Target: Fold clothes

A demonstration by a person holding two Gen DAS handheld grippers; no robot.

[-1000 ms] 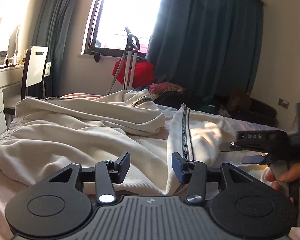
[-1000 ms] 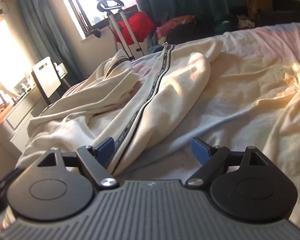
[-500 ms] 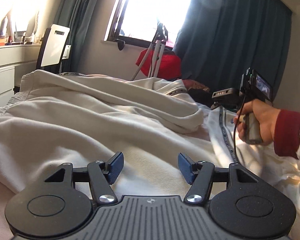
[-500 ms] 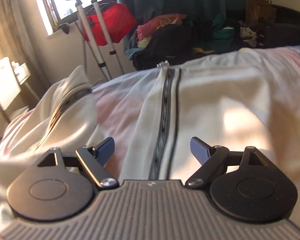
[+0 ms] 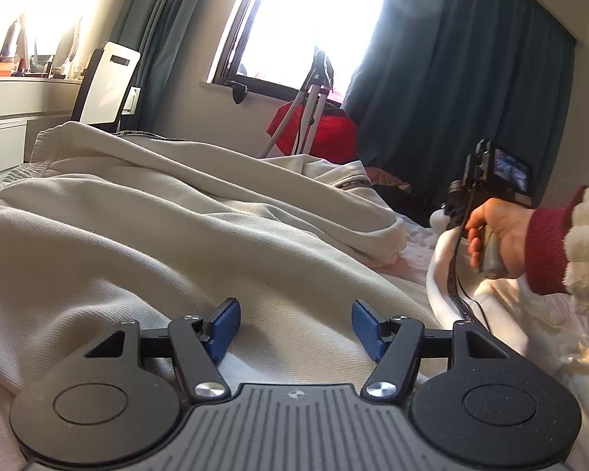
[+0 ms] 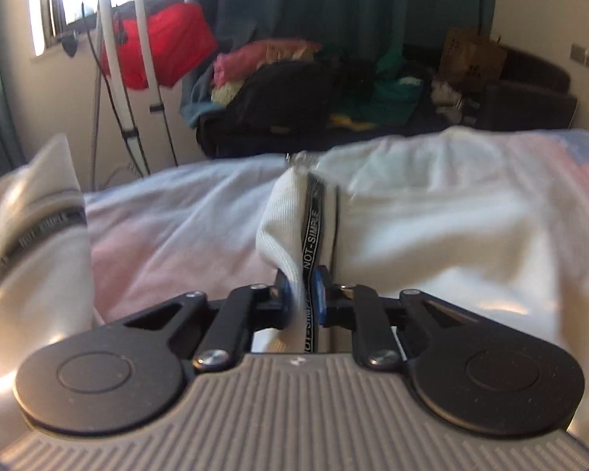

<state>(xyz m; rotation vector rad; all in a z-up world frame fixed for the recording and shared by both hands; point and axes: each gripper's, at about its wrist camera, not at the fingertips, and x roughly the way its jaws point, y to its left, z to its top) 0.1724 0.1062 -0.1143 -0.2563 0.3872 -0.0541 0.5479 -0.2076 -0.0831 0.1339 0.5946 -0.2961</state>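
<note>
Both grippers differ: right gripper [image 6: 304, 300] seemingly pinches cream jacket [image 6: 432, 235]; left gripper [image 5: 294, 327] gapes.

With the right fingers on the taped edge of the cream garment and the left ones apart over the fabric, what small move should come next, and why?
Probably close the left gripper on the cream garment. Its jaws stand apart with fabric lying between them, ungripped, while the right gripper is closing on the lettered tape edge. A fold likely needs both ends held before lifting.

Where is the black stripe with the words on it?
In the right wrist view the black stripe runs down the middle of the white garment, pinched between the closing jaws of the right gripper, with the pink bedsheet to its left.
</note>
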